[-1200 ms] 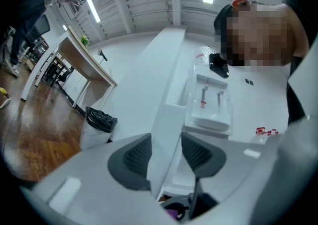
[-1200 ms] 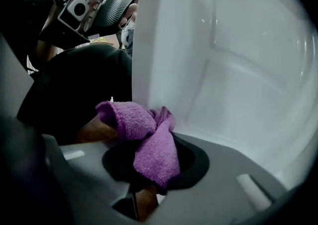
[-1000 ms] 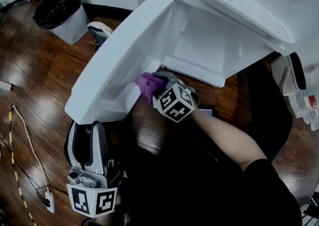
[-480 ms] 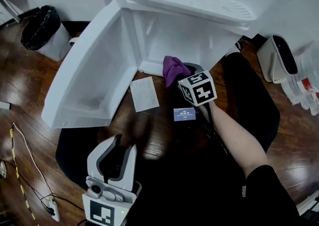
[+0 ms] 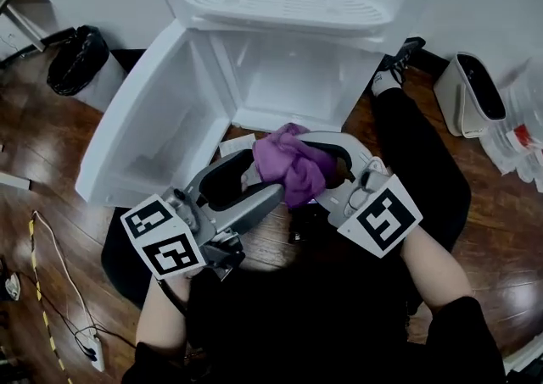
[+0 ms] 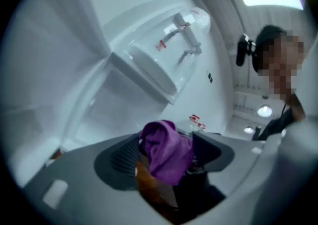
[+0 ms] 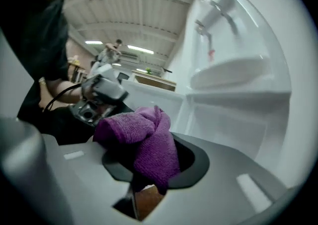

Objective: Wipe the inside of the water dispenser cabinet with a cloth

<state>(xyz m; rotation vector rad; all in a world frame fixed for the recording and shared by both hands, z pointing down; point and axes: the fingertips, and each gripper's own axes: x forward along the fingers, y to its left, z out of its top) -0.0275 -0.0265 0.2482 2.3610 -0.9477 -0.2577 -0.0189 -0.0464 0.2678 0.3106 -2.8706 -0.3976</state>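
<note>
The white water dispenser's cabinet (image 5: 297,77) stands open, its door (image 5: 144,136) swung out to the left. In front of it, above the floor, the two grippers meet around a bunched purple cloth (image 5: 288,166). My right gripper (image 5: 299,166) reaches in from the right and is shut on the cloth (image 7: 144,139), which bulges over its jaws. My left gripper (image 5: 265,180) comes in from the lower left, jaws open, with the cloth (image 6: 166,152) hanging between them. I cannot make out its pads pressing on the cloth.
The drip tray (image 5: 288,5) juts out above the cabinet. A black-lined bin (image 5: 76,60) stands at the left and a white container (image 5: 475,94) at the right. A paper sheet (image 5: 233,147) lies by the door's foot. A yellow cable (image 5: 38,289) runs along the left floor.
The right gripper carried the cloth from the door's lower edge up toward the middle. The left gripper rose from the lower left and swung right until its jaws reached the cloth.
</note>
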